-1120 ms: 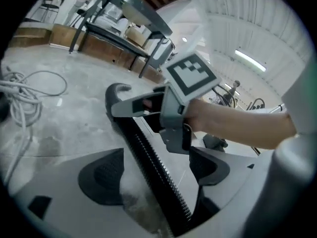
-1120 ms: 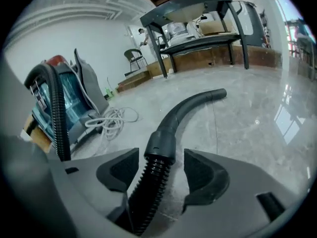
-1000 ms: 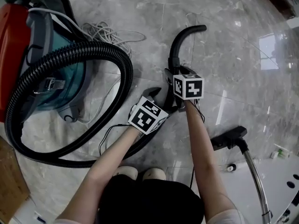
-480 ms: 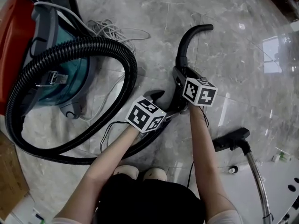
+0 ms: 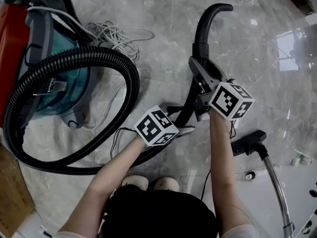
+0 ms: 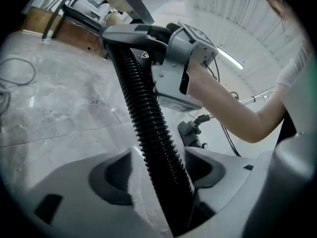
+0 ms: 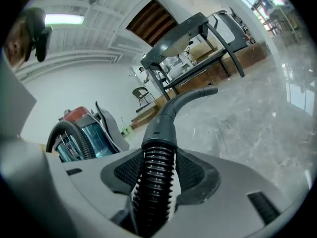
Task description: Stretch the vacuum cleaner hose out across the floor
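A black ribbed hose (image 5: 130,78) loops out from the red and teal vacuum cleaner (image 5: 29,48) and round to my grippers. It ends in a curved handle (image 5: 210,16) at the top right. My right gripper (image 5: 196,86) is shut on the hose (image 7: 157,155) just below the handle cuff (image 7: 161,128), its pads pressing both sides. A short way down, my left gripper (image 5: 179,118) is shut on the hose (image 6: 143,113). In the left gripper view the right gripper (image 6: 183,68) shows ahead, higher on the same hose.
A grey power cord (image 5: 116,36) lies bundled beside the vacuum cleaner. A floor nozzle (image 5: 247,144) on a metal tube (image 5: 275,187) lies at the lower right. A wooden board (image 5: 10,197) sits at the lower left. The person's feet (image 5: 148,182) stand below the grippers.
Both grippers have moved up and to the right with the hose. The handle end has swung farther toward the top right, and the hose section between the grippers now runs straighter.
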